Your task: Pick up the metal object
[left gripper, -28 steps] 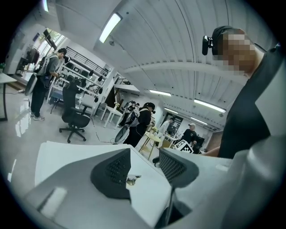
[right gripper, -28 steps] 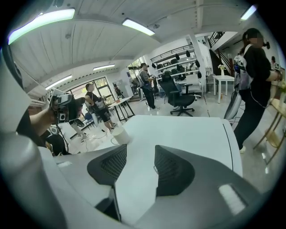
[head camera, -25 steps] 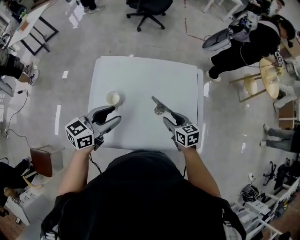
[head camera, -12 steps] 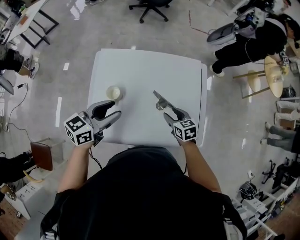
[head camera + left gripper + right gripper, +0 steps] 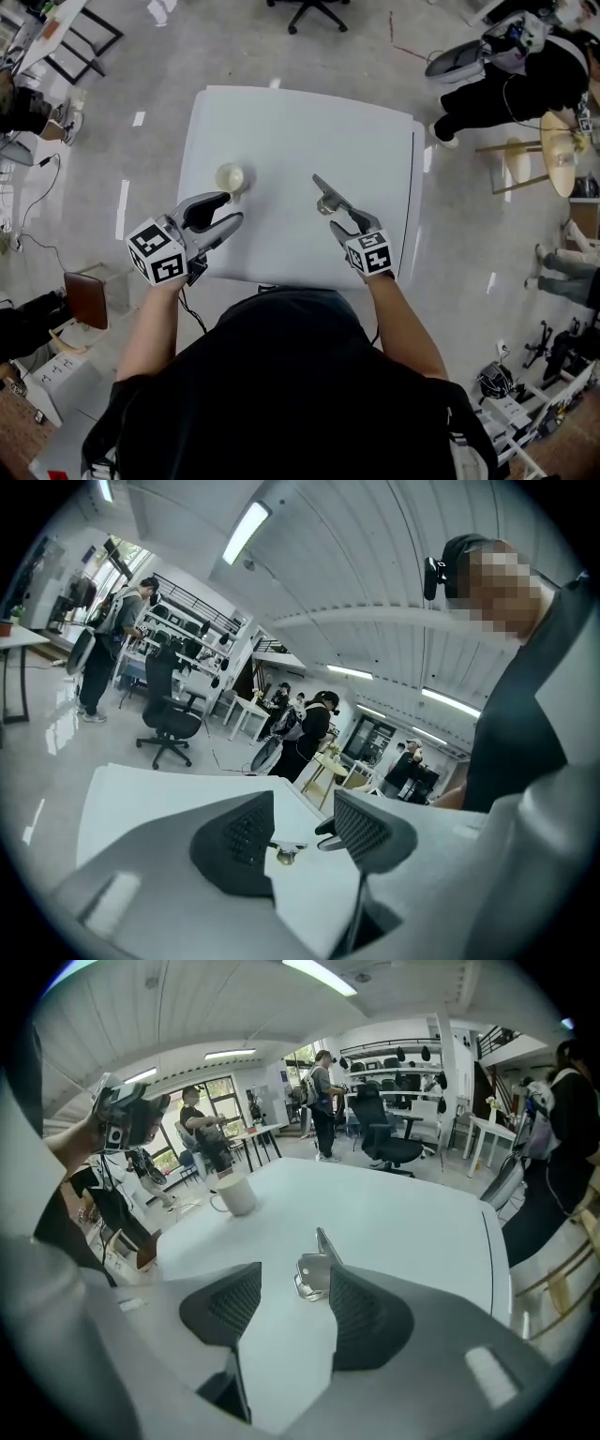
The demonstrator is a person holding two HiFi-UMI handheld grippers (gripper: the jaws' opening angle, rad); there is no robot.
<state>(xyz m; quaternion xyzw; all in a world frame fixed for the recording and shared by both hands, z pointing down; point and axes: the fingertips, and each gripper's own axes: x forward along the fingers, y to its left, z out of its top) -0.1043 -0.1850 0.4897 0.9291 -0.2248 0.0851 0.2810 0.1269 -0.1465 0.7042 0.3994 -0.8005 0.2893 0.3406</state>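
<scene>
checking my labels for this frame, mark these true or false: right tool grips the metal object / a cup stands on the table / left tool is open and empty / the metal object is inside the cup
1. The right tool is shut on the metal object. False: its jaws stand apart, and the object lies on the table just ahead of them, near one jaw's tip.
2. A pale cup stands on the table. True.
3. The left tool is open, with nothing between its jaws. True.
4. The metal object is inside the cup. False: it lies on the bare tabletop, well apart from the cup.
</scene>
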